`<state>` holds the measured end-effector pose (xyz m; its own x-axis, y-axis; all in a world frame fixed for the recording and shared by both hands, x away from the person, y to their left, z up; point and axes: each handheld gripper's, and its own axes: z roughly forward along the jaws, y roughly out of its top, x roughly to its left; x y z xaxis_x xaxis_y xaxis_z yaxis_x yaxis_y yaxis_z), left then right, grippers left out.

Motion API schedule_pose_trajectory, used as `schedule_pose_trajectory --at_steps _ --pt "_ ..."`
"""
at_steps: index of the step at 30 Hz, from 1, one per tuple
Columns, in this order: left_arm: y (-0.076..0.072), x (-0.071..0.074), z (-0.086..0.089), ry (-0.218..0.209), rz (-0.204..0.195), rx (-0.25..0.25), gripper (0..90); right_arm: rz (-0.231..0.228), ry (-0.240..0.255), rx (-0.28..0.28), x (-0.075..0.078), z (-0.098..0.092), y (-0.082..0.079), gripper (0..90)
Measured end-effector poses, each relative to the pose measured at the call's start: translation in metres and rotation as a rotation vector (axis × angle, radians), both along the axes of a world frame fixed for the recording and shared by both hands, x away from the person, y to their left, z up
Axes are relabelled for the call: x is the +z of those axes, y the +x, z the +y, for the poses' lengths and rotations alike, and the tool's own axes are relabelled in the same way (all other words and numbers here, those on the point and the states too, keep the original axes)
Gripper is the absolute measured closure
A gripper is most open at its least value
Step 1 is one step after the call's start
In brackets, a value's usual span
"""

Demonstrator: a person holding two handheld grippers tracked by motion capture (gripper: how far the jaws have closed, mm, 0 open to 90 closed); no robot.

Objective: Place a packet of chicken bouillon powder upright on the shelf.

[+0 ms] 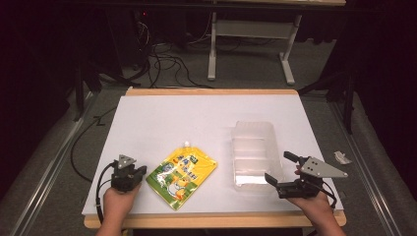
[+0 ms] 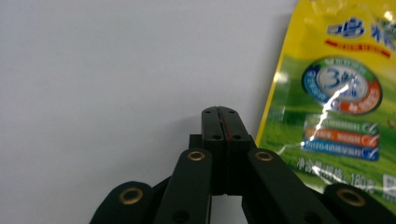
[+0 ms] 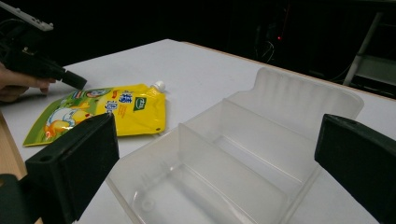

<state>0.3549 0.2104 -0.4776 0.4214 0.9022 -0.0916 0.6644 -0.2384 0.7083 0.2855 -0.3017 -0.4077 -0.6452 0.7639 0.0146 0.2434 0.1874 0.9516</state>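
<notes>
Though its small print blurs, I see the yellow spouted pouch [image 1: 181, 177] lying flat at lower centre, between my closed, empty left tool [image 2: 219, 112] and wide-open right tool [image 1: 279, 170].

black tongs [image 1: 143, 171] with brass-coloured rivets, grey three-cornered top plates, trailing black cables.

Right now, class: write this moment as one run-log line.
left gripper: shut, empty, beside yellow pouch | right gripper: open, at clear divided bin | pouch: flat on table
</notes>
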Motion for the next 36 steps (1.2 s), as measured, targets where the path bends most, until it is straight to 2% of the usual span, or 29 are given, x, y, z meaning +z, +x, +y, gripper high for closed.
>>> schedule_pose_trajectory --at_steps 3,6,9,11,12,14,15,16,17,20,21,23,24,26,29,31,32,34,36 --pt "-0.006 0.000 -0.004 0.004 -0.003 -0.019 90.0 -0.005 0.002 0.003 0.001 0.000 0.001 0.1" --pt "-0.010 0.000 -0.005 -0.014 0.010 -0.047 90.0 -0.010 0.007 0.008 0.002 0.000 0.001 0.2" --pt "-0.016 0.000 -0.009 -0.030 0.022 -0.120 90.0 -0.010 0.011 0.006 0.002 0.001 0.002 0.3" --pt "-0.020 0.000 -0.016 -0.030 0.026 -0.154 90.0 -0.012 0.012 0.003 0.003 0.002 0.004 0.3" --pt "-0.023 0.000 -0.022 -0.035 0.035 -0.189 90.0 -0.011 0.010 0.001 0.003 0.002 0.005 0.3" --pt "-0.025 0.001 -0.026 -0.033 0.036 -0.207 90.0 -0.006 0.010 -0.001 0.003 0.003 0.005 0.3" --pt "-0.030 0.002 -0.036 -0.022 0.039 -0.251 90.0 -0.008 0.010 0.002 0.002 0.004 0.007 0.3" --pt "-0.032 0.002 -0.041 -0.016 0.038 -0.271 90.0 -0.004 0.013 0.003 0.002 0.004 0.007 0.3" --pt "-0.032 0.002 -0.041 -0.016 0.038 -0.271 90.0 -0.004 0.013 0.003 0.002 0.004 0.007 0.3" --pt "-0.037 0.004 -0.060 0.010 0.037 -0.319 90.0 -0.006 0.005 0.007 0.002 0.005 0.008 0.3" --pt "-0.037 0.004 -0.060 0.010 0.037 -0.319 90.0 -0.006 0.005 0.007 0.002 0.005 0.008 0.3" --pt "-0.036 0.006 -0.062 0.011 0.025 -0.272 90.0 -0.005 0.007 0.002 0.002 0.005 0.007 0.5" --pt "-0.036 0.006 -0.062 0.011 0.025 -0.272 90.0 -0.005 0.007 0.002 0.002 0.005 0.007 0.5" --pt "-0.033 0.010 -0.059 0.001 -0.014 -0.193 90.0 -0.009 0.009 0.002 0.002 0.004 0.007 0.7" --pt "-0.027 0.014 -0.057 -0.019 -0.053 -0.113 90.0 -0.004 0.003 -0.003 0.002 0.003 0.008 0.8" --pt "-0.017 0.016 -0.060 -0.034 -0.082 -0.046 90.0 -0.004 0.000 -0.003 0.001 0.004 0.008 1.2" --pt "-0.017 0.016 -0.060 -0.034 -0.082 -0.046 90.0 -0.003 -0.002 -0.004 0.001 0.004 0.008 1.3" --pt "-0.008 0.016 -0.063 -0.039 -0.096 -0.009 90.0 -0.003 -0.004 -0.004 0.001 0.004 0.008 1.3" --pt "-0.002 0.015 -0.064 -0.053 -0.089 -0.001 86.8 -0.007 -0.003 -0.004 0.002 0.003 0.008 1.4"
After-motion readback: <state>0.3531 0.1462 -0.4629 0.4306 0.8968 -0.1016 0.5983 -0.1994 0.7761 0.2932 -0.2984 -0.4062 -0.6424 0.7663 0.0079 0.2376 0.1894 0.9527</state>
